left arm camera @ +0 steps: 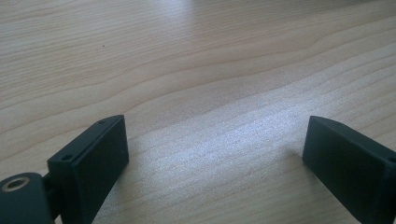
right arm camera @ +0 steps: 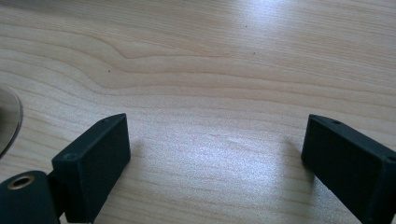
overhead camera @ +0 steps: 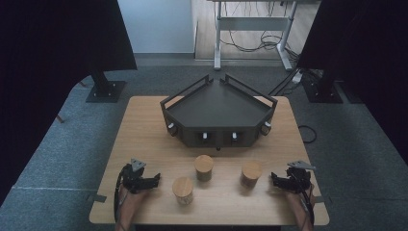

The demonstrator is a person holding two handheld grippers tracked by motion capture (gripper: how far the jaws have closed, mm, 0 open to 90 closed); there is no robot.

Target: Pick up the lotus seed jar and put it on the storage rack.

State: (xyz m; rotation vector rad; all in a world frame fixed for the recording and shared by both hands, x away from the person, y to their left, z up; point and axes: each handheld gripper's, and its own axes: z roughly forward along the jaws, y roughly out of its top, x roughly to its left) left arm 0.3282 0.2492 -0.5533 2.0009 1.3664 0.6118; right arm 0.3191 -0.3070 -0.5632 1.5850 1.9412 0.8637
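Claws: left claw [overhead camera: 153, 180] and right claw [overhead camera: 274, 179] spread, empty, resting low on bench [overhead camera: 144, 134] at near corners, ready to start | cans: near can [overhead camera: 183, 189] just inboard of left claw, right can [overhead camera: 251, 173] just inboard of right claw, middle can [overhead camera: 204, 167] between, farther | beyond: dark tray [overhead camera: 219, 113] centred, likely destination

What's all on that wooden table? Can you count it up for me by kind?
Round wooden-lidded jars: 3, left, middle, right
Dark angular tray with raised rails: 1
Hand-held black tongs: 2, left tongs and right tongs, both open with nothing between them
Total: 6 things on or over the table
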